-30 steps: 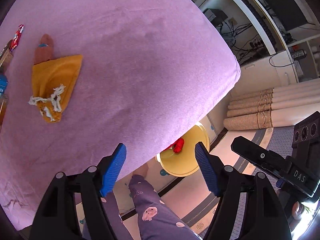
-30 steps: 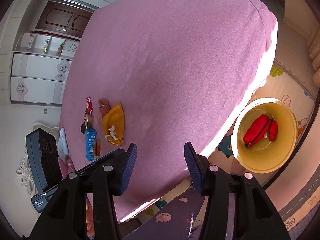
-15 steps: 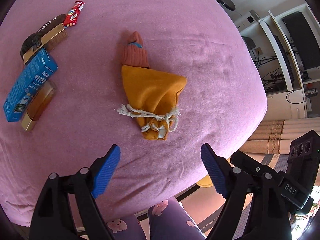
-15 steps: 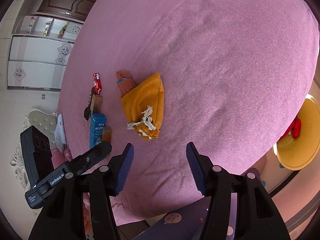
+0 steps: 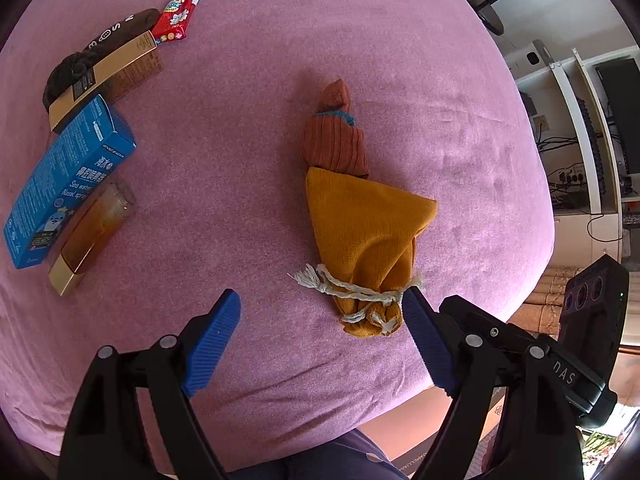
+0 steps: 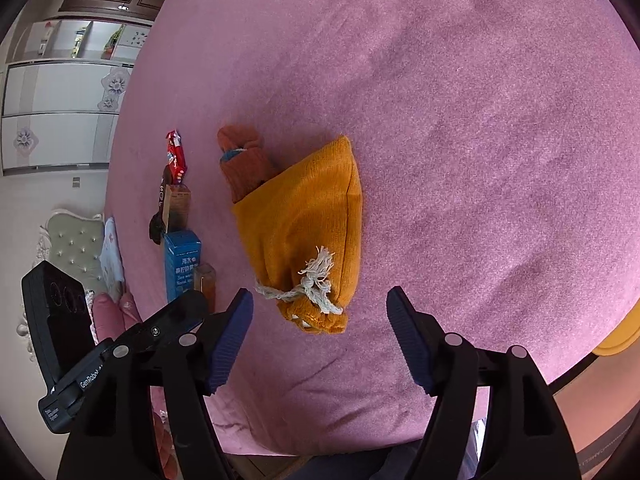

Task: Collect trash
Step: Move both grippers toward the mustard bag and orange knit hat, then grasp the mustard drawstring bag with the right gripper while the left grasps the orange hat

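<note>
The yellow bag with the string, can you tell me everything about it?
The yellow bag looks like soft mustard knitted cloth. A frayed white string ties its neck shut, and that tied end points toward the cameras. It lies flat and slumped on the pink cover. A rust-red ribbed cloth roll touches its wide end; from the right wrist view it seems tucked slightly under the bag. Nothing grips the bag.

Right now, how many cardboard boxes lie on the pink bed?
2. The blue box lies at the left edge beside a glass bottle. The gold box lies just beyond it, against a dark sock. More may be hidden.
</note>
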Available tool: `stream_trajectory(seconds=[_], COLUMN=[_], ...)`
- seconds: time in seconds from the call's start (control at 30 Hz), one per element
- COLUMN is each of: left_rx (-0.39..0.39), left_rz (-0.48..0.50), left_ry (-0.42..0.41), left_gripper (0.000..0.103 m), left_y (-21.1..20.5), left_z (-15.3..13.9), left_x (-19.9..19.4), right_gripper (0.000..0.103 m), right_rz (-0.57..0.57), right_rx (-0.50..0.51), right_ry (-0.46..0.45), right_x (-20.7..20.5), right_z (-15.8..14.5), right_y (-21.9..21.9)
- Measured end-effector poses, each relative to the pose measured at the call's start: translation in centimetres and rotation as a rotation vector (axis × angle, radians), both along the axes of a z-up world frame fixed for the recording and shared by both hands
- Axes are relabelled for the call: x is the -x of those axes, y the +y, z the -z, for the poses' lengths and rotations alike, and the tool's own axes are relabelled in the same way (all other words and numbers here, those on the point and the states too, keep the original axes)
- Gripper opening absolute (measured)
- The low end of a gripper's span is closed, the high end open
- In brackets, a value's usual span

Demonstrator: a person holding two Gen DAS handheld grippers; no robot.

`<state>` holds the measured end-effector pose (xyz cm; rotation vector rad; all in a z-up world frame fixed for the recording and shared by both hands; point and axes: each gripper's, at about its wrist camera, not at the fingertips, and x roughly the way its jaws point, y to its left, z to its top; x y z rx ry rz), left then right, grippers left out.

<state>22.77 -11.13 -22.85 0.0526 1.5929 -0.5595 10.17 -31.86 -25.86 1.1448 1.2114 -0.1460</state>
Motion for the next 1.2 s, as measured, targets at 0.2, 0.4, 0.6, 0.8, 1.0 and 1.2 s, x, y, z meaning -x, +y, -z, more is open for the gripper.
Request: stream_trajectory(seconds=[0.2, 0.4, 0.6, 0.8, 1.0, 1.2], left_rx=[-0.022, -0.045, -0.060, -0.070, -0.075, -0.095], left_rz=[-0.056, -0.052, -0.042, -0.021, 0.015, 0.055], left_ry=[0.039, 0.049, 0.055, 0.057, 0.040, 0.043], left_gripper=[0.083, 0.083, 0.083, 0.083, 0.083, 0.083], left_y=[-0.3, -1.2, -2.1, -3.9, -6.8, -9.5], left_z=[1.8, 2.9, 3.9, 4.7, 5.4, 6.5], left_x=[-2.4, -4.0, -5.3, -6.2, -6.9, -7.0], right_gripper=[0.068, 0.068, 0.037, 0.020, 0.017, 0.017], right_rz=[-0.049, -0.058, -0.074, -0.062, -0.051, -0.021], right_rx=[-0.018, -0.067, -0.050, -0.056, -0.058, -0.089], right_ry=[0.059, 0.091, 0.099, 0.066, 0.024, -0.004], right_x=[-2.0, -2.6, -2.7, -1.9, -0.2, 1.6], right_z=[2.8, 4.1, 4.0, 3.1, 1.5, 0.5], right_y=[0.1, 0.5, 0.5, 0.1, -1.1, -3.1])
